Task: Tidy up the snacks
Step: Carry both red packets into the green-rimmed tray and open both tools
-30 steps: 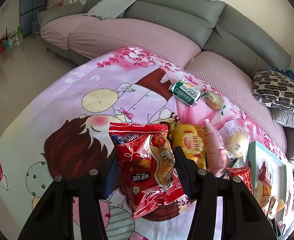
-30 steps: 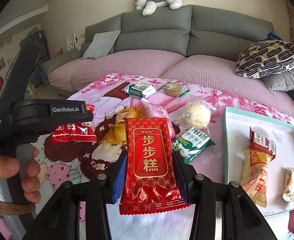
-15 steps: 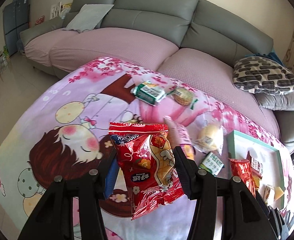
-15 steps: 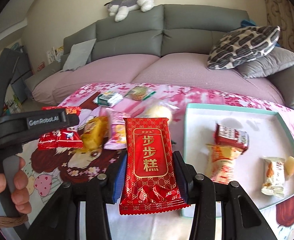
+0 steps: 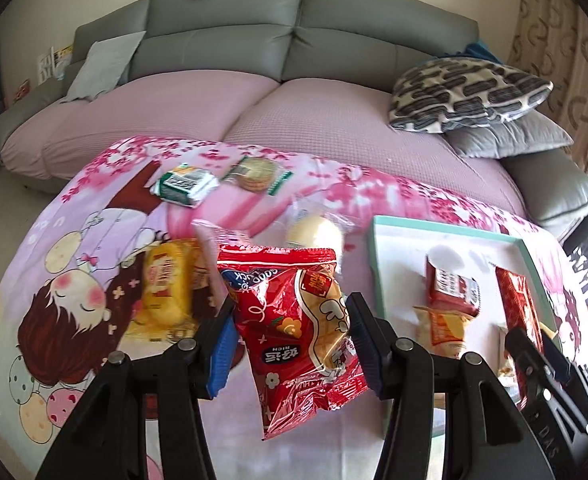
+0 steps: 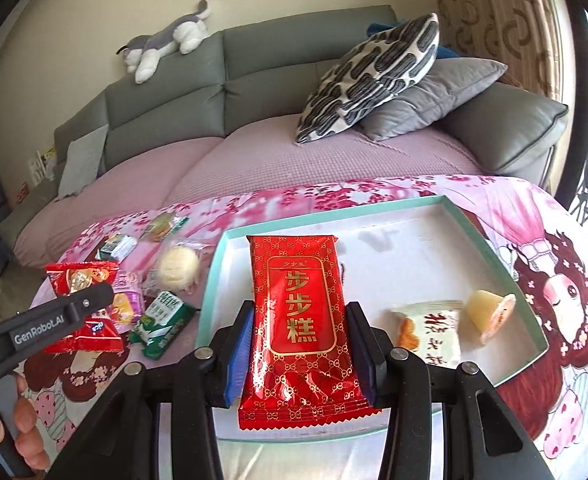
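Transfer step in hand: right gripper (image 6: pixel 299 346) clamps flat red foil cake packet (image 6: pixel 298 320) above teal-rimmed white tray (image 6: pixel 210 292); left gripper (image 5: pixel 290 330) clamps crinkled red snack bag (image 5: pixel 294 332) left of tray; next, lowering and release

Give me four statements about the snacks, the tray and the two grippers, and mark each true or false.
1. The right gripper holds a flat red packet. True.
2. The left gripper is empty. False: it clamps a red snack bag.
3. The teal-rimmed tray already holds some snacks. True.
4. The round pale bun lies inside the tray. False: it lies on the pink cloth, left of the tray.
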A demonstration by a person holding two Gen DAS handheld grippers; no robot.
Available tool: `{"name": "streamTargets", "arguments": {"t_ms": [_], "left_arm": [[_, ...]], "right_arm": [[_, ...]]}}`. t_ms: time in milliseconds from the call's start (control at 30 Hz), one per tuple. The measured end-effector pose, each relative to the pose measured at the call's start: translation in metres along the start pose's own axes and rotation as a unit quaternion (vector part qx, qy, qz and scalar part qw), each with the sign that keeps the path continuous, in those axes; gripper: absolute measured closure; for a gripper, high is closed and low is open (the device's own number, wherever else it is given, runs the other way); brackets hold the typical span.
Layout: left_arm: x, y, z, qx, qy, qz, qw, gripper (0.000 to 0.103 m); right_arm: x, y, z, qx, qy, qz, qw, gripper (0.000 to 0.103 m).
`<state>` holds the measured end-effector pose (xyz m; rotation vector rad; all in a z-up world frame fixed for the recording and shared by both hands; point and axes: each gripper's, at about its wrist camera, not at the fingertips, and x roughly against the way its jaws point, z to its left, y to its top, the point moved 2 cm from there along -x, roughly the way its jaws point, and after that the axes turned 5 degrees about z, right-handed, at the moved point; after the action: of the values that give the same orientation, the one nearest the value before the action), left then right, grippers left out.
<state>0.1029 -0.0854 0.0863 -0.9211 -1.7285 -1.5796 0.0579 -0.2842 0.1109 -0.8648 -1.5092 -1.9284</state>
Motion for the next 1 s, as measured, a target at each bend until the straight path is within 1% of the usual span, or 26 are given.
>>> {"name": "streamTargets", "arguments": {"t_ms": [233, 400, 567, 733, 867, 1000], "left_arm": [[-0.003, -0.006, -0.042, -0.038, -0.019, 0.005, 0.9991, 0.048], [-0.005, -0.009, -0.068, -0.062, -0.034, 0.004, 0.9975, 0.048], [-0.008, -0.011, -0.084, -0.082, -0.037, 0.004, 0.996, 0.048], [-0.016, -0.009, -0.095, -0.094, -0.04, 0.005, 0.9948, 0.048], [-0.028, -0.002, -0.1, -0.101, -0.043, 0.014, 0.9938, 0.048], [-0.041, 0.012, -0.102, -0.098, -0.042, 0.017, 0.9941, 0.048]], "right_arm": [[0.007, 0.006, -0.041, -0.034, -0.027, -0.01, 0.999, 0.056], [0.007, 0.011, -0.059, -0.048, -0.036, -0.013, 0.998, 0.056], [0.003, 0.012, -0.063, -0.052, -0.036, -0.008, 0.998, 0.056], [-0.008, 0.018, -0.064, -0.056, -0.026, -0.005, 0.998, 0.056], [-0.024, 0.024, -0.065, -0.064, -0.018, 0.006, 0.998, 0.056], [-0.041, 0.029, -0.067, -0.062, -0.029, 0.018, 0.997, 0.056]]}}
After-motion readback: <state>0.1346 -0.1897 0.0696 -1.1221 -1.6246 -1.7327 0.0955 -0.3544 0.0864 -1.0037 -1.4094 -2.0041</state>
